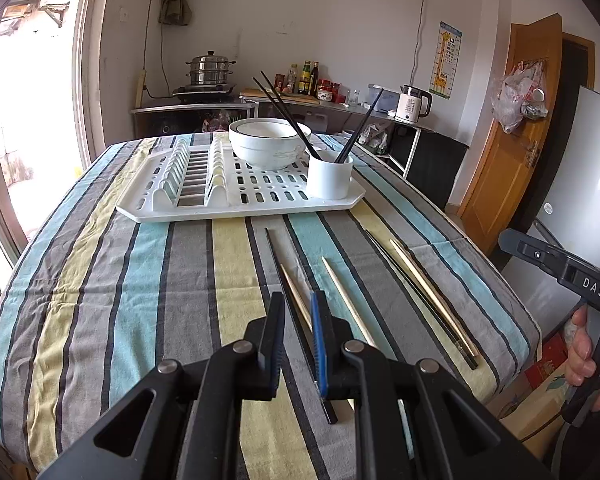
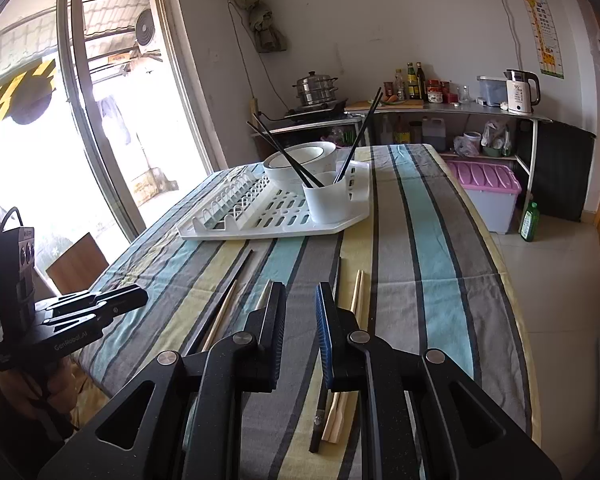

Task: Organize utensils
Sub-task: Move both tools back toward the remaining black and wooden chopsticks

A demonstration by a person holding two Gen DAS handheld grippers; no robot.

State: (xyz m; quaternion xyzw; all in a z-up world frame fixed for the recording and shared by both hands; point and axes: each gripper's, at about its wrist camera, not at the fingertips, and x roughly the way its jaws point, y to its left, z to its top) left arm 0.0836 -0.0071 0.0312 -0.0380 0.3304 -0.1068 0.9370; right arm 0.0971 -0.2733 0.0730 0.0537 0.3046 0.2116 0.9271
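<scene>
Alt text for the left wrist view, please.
The open left gripper hovers over loose black and wooden chopsticks on a striped tablecloth. Beyond sits a white dish rack with a bowl and chopstick cup.

1. A striped cloth (image 1: pixel 100 280) covers the tabletop.
2. A steamer pot (image 1: pixel 210 68) sits on a stove (image 1: pixel 204 91) at the back wall.
3. Bottles (image 1: pixel 306 78) and jars stand on the counter, near a white kettle (image 1: pixel 412 105).
4. A giraffe chart (image 1: pixel 446 66) hangs on the wall.
5. A wooden door (image 1: pixel 512 132) carries plastic bags (image 1: pixel 516 96).
6. A pink-lidded bin (image 2: pixel 486 196) sits on the floor, a green bottle (image 2: pixel 529 222) beside it.
7. A glass door (image 2: pixel 100 120) shows an outdoor fan unit (image 2: pixel 146 32).
</scene>
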